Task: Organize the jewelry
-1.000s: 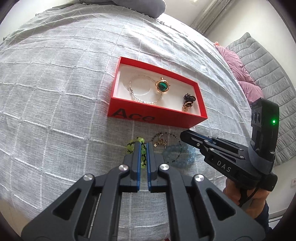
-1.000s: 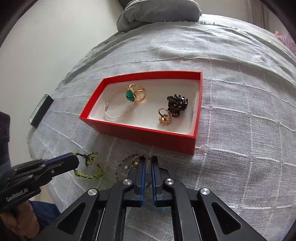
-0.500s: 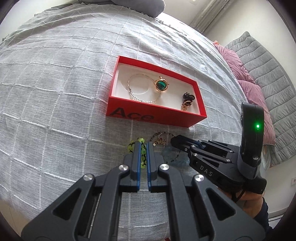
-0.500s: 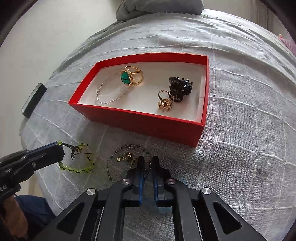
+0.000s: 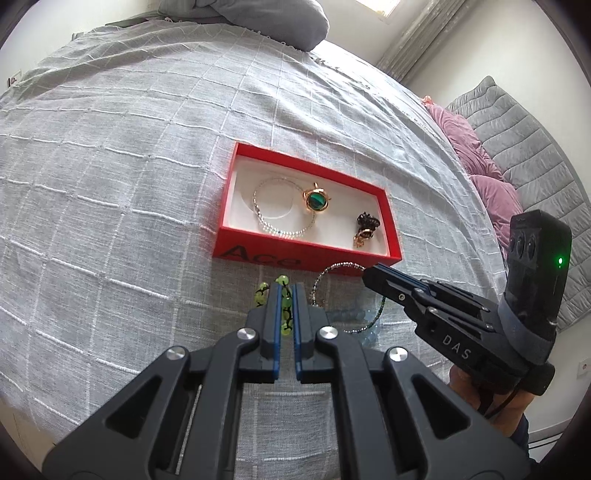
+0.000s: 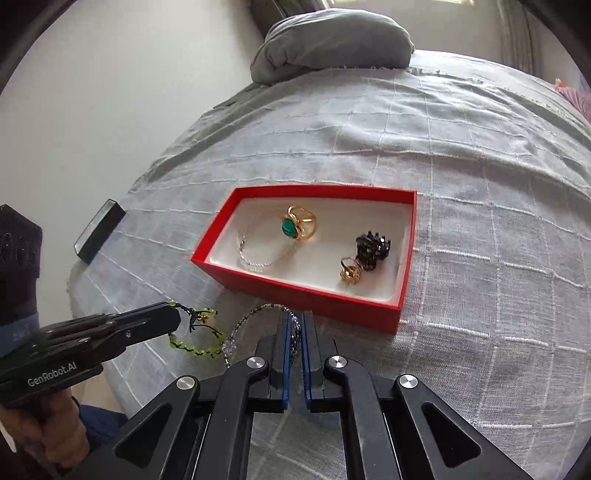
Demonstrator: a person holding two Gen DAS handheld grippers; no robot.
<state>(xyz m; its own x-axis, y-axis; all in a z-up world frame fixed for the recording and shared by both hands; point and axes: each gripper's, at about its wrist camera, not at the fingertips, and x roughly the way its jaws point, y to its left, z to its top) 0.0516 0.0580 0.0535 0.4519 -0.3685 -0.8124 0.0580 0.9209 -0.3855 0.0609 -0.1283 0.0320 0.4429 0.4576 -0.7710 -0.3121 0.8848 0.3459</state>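
bed: we see a grey bedspread (image 5: pixel 129 155) with a white grid weave, covering most of both views
pillow: grey pillow (image 6: pixel 332 40) at the far end of the bed
wall: plain white wall (image 6: pixel 110 92) along one side, white on the other side too
window: bright window (image 5: pixel 376 5) high up, pale curtain (image 5: pixel 413 40) hanging beside it
side furniture: grey quilted cover (image 5: pixel 535 147) with pink cushions (image 5: pixel 480 166) beside the bed
wall fitting: white socket (image 5: pixel 581 367) low on the wall
light: we read it as daylight, soft and even
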